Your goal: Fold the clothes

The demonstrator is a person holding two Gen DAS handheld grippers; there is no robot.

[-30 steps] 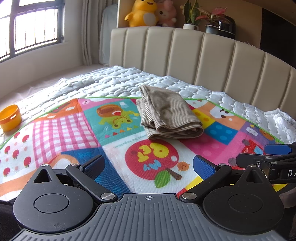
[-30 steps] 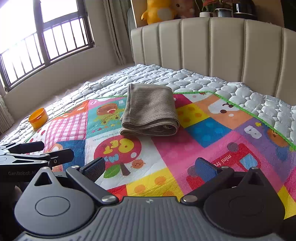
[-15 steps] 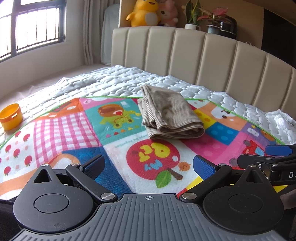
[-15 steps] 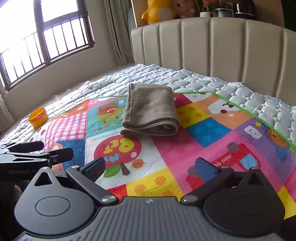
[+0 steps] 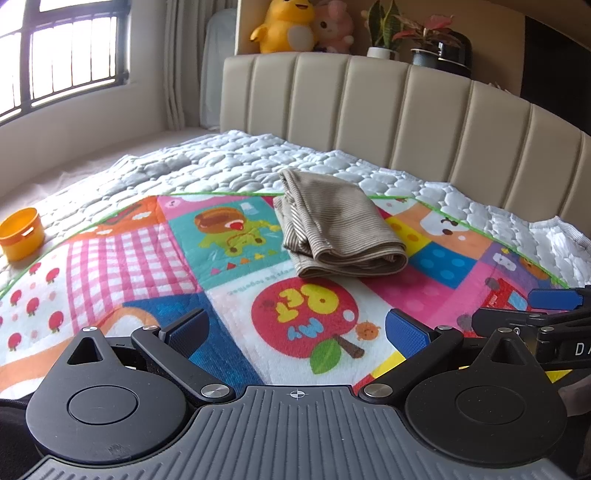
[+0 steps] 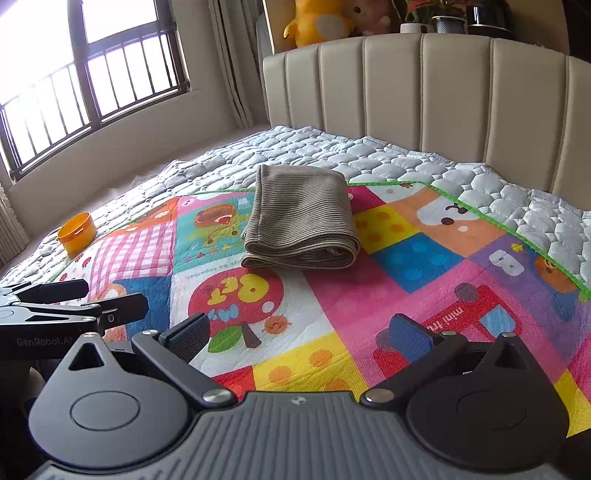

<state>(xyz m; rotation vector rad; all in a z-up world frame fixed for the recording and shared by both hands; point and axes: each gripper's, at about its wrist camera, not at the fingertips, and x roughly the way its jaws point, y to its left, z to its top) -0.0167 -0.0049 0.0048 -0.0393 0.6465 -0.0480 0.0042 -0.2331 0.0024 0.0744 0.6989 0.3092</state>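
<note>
Lying folded on the colourful play mat (image 5: 155, 258), the striped brown garment (image 5: 340, 229) is sitting well ahead of both grippers, touched by neither. Its thick folded edge is facing the cameras, and its far end is reaching over the mat's green border onto the white quilted mattress cover (image 5: 229, 162).

In the left wrist view, the left gripper (image 5: 295, 328) is hovering low over the mat with its jaws spread wide and nothing between them; the garment is lying beyond the gap, slightly right of its centre line. The apple print (image 5: 303, 317) on the mat is showing between the blue fingertips (image 5: 406, 332). The right gripper (image 5: 550, 302) is poking into this view from the right edge, just beside the left one.

In the right wrist view, the right gripper (image 6: 299, 336) is likewise standing released, jaws wide and empty, with the garment (image 6: 303, 221) lying ahead and roughly in line with the gap. The left gripper (image 6: 85, 295) is appearing at the left edge, seen side-on.

An orange tub (image 5: 22, 232) is resting on the quilted cover near the mat's left corner, well apart from the garment. A beige padded headboard (image 5: 406, 107) is rising behind the bed, with a yellow plush toy (image 5: 284, 26) sitting on the ledge above it.
</note>
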